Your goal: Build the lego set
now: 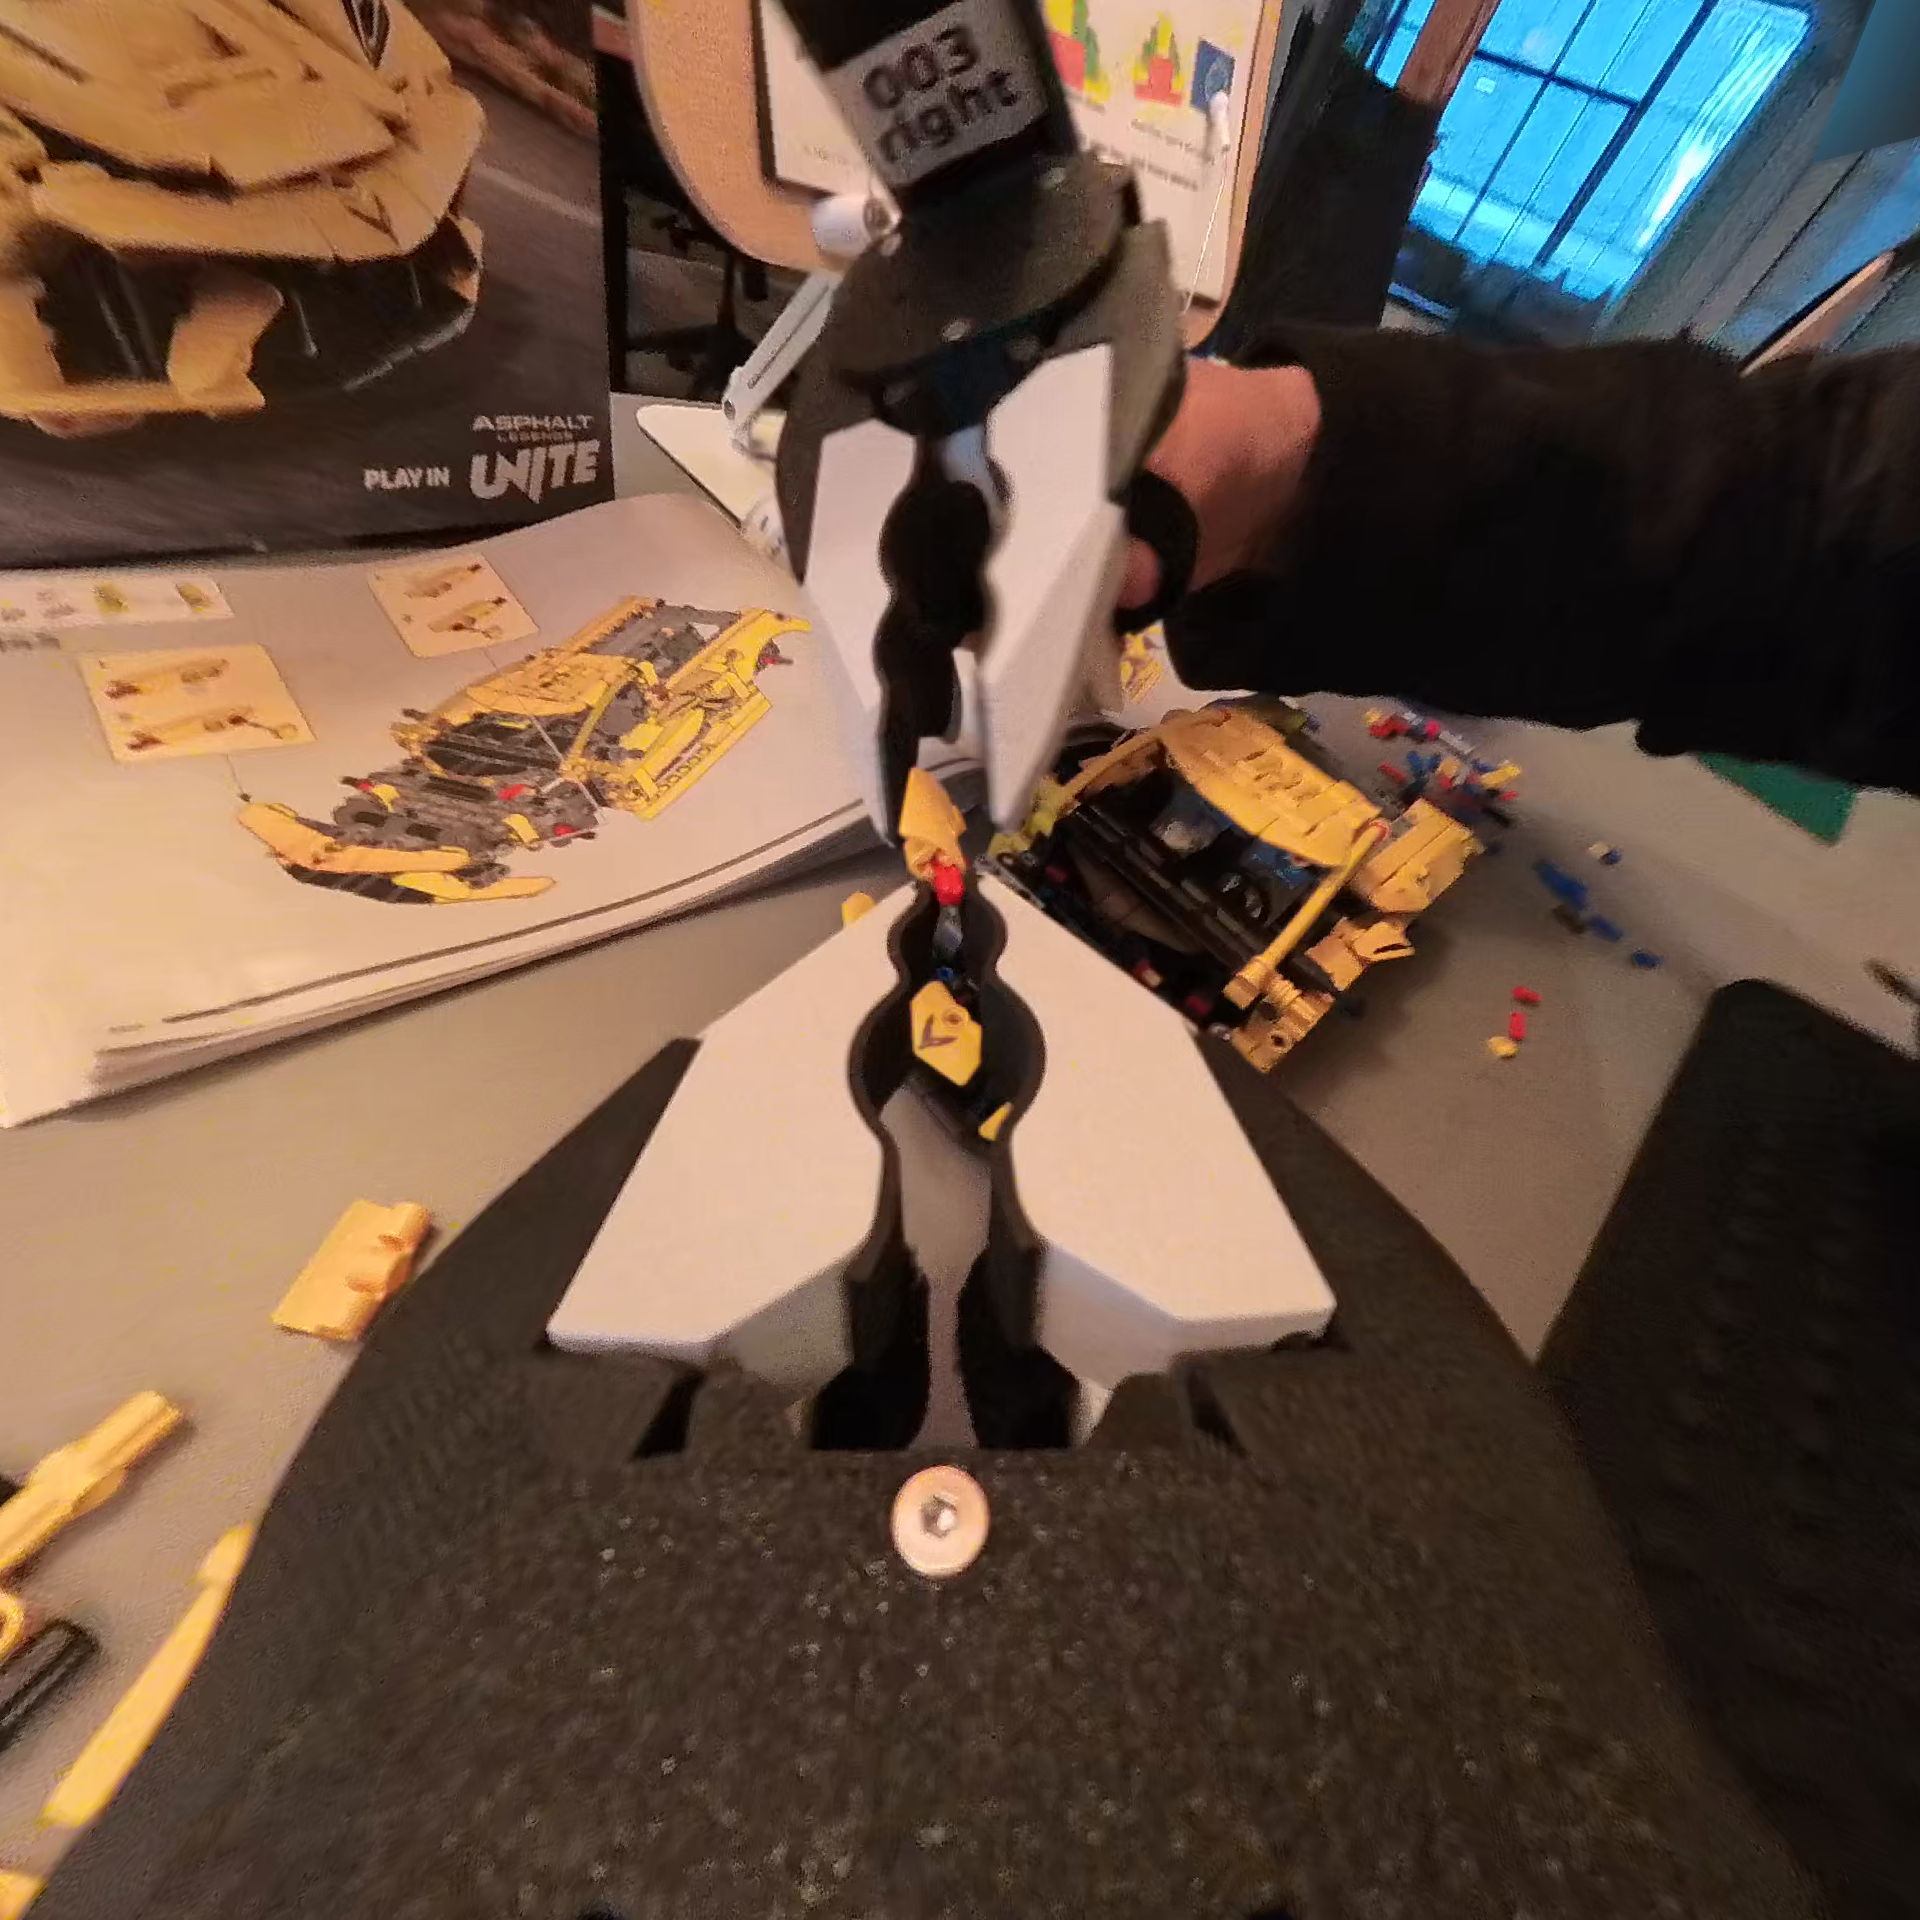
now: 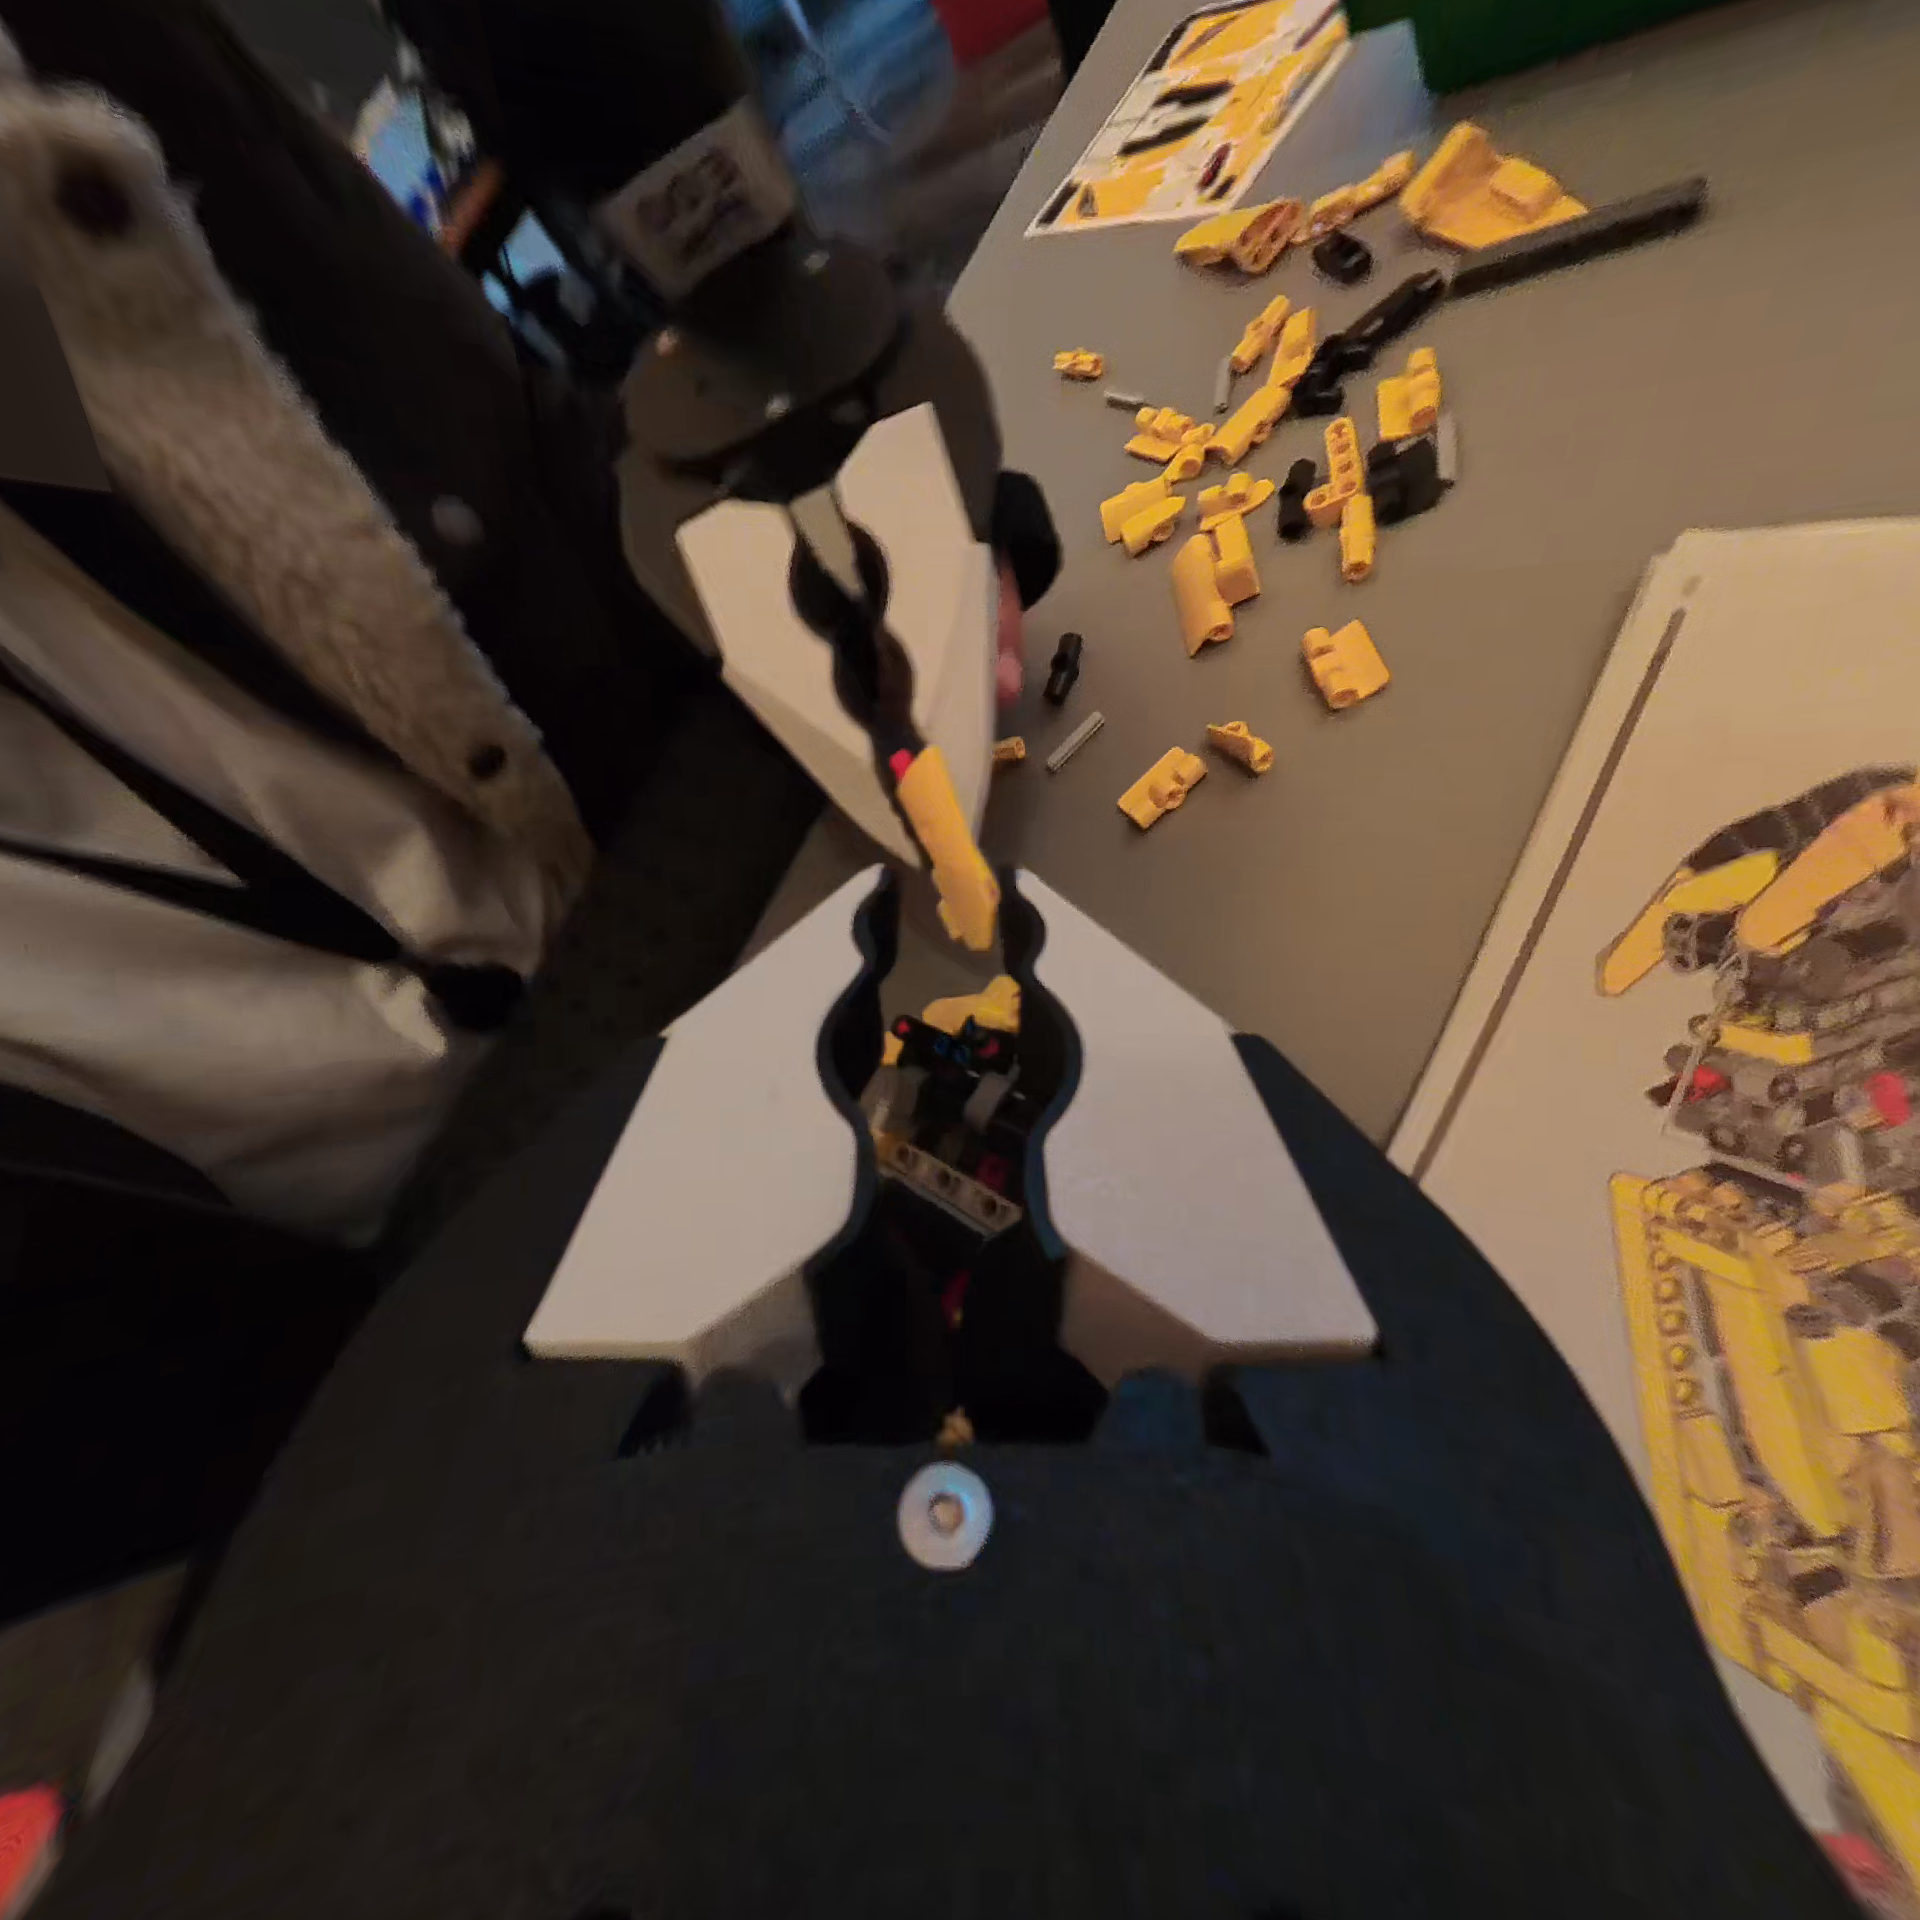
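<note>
Lego sub-assembly (image 1: pixel 951 1023), small yellow/black/red cluster w/ blue pins, sits pinched between fingers of left gripper (image 1: pixel 948 904), held up off the grey table (image 1: pixel 540 1091). Right gripper (image 1: pixel 940 821) meets it tip to tip from above, its fingers nearly closed on a slim yellow panel piece (image 1: pixel 928 821) w/ red pin, which touches the top of the sub-assembly. In right wrist view the same yellow piece (image 2: pixel 951 852) runs between left gripper (image 2: pixel 914 821) tips and right gripper (image 2: pixel 951 894), sub-assembly (image 2: pixel 951 1070) showing deeper between the right gripper's fingers; which gripper grips which part can't be told for sure there. Partly built yellow car (image 1: pixel 1236 862) sits on table just behind grippers, beside open instruction booklet (image 1: pixel 416 758). Loose yellow and black parts (image 2: pixel 1268 488) lie scattered on table, well apart from the grippers. Set box (image 1: pixel 291 260) stands behind booklet.
</note>
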